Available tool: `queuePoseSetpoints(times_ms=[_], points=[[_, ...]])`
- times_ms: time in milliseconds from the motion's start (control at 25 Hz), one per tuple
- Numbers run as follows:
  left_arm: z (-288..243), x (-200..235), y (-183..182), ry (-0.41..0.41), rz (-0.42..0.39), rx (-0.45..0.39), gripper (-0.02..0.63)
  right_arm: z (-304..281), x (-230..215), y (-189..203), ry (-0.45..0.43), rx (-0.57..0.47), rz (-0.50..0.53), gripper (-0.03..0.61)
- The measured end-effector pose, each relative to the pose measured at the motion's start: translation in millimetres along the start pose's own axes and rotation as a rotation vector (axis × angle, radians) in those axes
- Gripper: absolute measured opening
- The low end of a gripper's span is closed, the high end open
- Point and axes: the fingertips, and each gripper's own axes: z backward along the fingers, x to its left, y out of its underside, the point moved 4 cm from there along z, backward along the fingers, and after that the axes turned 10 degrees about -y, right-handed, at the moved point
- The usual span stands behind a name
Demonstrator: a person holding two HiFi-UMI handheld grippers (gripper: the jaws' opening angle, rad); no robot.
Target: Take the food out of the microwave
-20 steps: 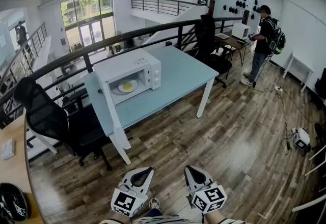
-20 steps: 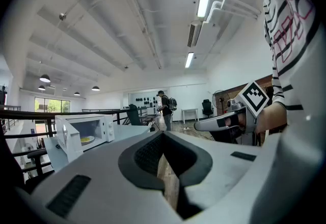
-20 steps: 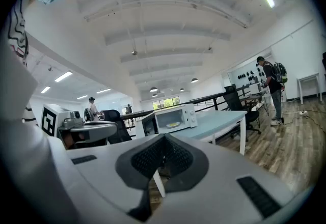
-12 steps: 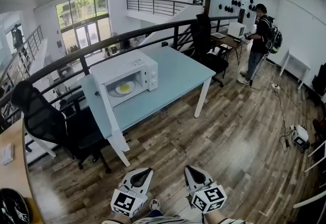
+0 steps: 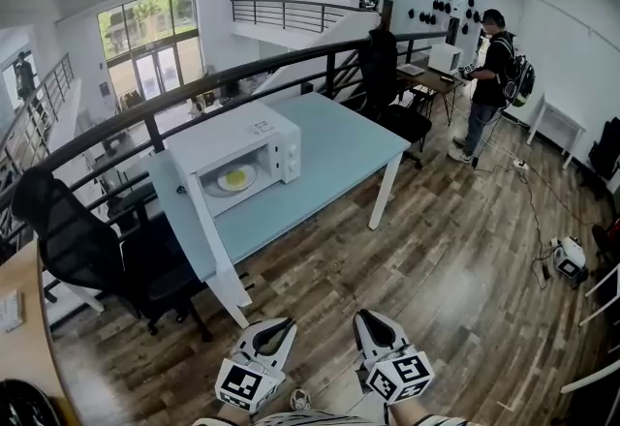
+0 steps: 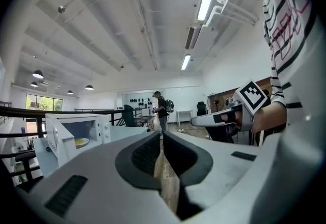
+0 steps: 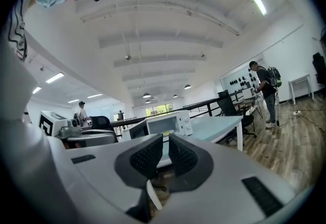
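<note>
A white microwave (image 5: 254,136) stands on the light blue table (image 5: 339,148), several steps ahead of me. Its door (image 5: 184,216) hangs wide open toward me. Inside lies a plate with yellow food (image 5: 235,180), which the left gripper view also shows as the food (image 6: 80,142). My left gripper (image 5: 284,326) and right gripper (image 5: 367,320) are held side by side low in the head view, over the wooden floor and far from the table. Both are shut with nothing between the jaws. In the right gripper view the microwave (image 7: 165,125) lies straight beyond the jaws.
A black railing (image 5: 291,61) runs behind the table. Black office chairs (image 5: 87,240) stand left of it, and another chair (image 5: 387,85) stands at its far end. A person with a backpack (image 5: 494,76) stands at a desk at the right. A cable and a small device (image 5: 572,259) lie on the floor.
The head view has drifted a little, so the table and microwave look slightly nearer. Both grippers stay shut and low in front of me.
</note>
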Motion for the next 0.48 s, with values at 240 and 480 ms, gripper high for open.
queuePoseSetpoints(times_ms=[240, 480], points=[[-16, 29, 4, 0.009, 0.008, 0.013, 0.028, -31, -7, 0, 0.023, -0.016, -0.014, 0.046], [-42, 36, 7, -0.001, 0.044, 0.034, 0.132, -57, -31, 3, -0.014, 0.018, -0.035, 0.160]])
